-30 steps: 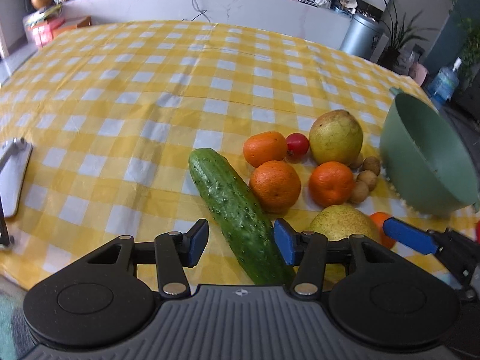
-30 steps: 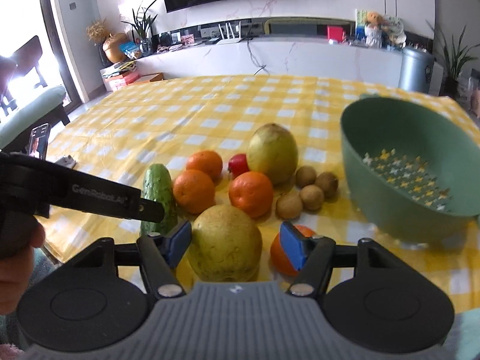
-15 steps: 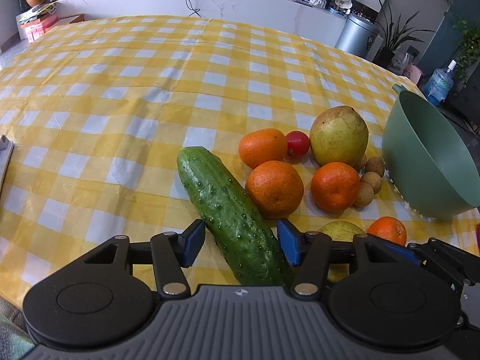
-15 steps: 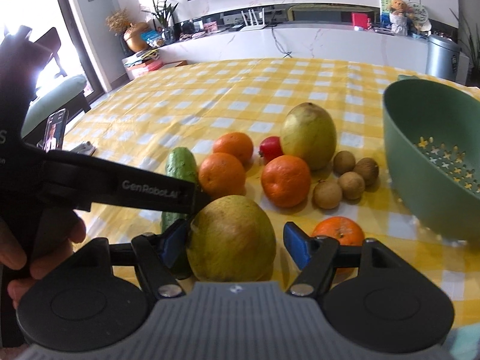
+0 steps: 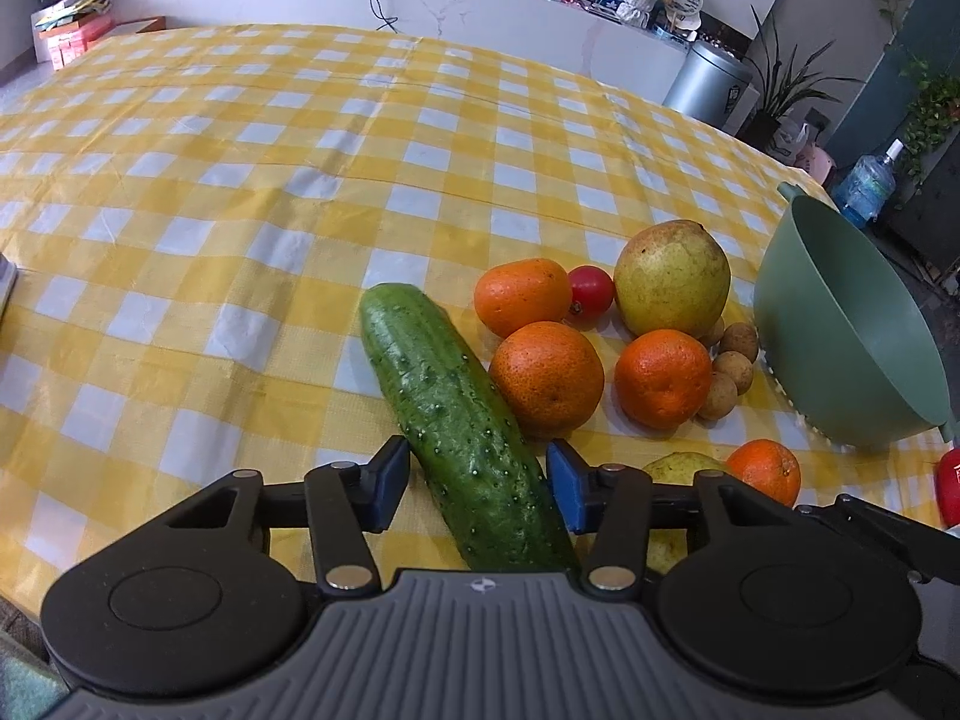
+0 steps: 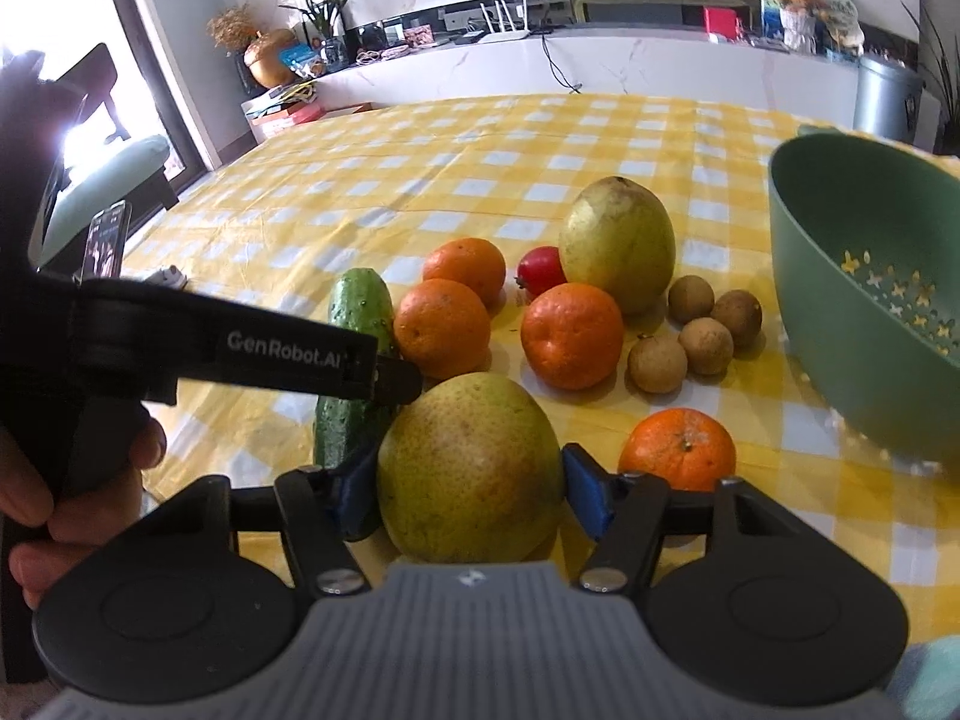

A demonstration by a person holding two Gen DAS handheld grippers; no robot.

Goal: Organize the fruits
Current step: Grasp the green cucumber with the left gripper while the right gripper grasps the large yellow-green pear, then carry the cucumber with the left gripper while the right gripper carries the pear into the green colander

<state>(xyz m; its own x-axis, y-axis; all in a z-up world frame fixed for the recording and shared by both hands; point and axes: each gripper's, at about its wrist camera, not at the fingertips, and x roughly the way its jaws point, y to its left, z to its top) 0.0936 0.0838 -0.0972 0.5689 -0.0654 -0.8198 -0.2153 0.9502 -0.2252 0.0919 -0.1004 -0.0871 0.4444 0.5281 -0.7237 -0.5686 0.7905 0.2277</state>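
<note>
A green cucumber lies on the yellow checked tablecloth, its near end between the fingers of my left gripper; the jaws are open around it with a small gap each side. My right gripper straddles a large yellow-green pear, its blue pads at the pear's sides. Oranges, a second pear, a red tomato and small brown longans lie in a cluster. A green colander bowl stands at the right.
The left gripper's arm crosses the right wrist view over the cucumber. A lone orange lies by the colander. A phone sits at the table's left edge. A grey bin stands beyond the table.
Both grippers have moved forward. The cucumber now sits deeper between the left fingers, and the pear fills the space between the right fingers, which have narrowed toward it.
</note>
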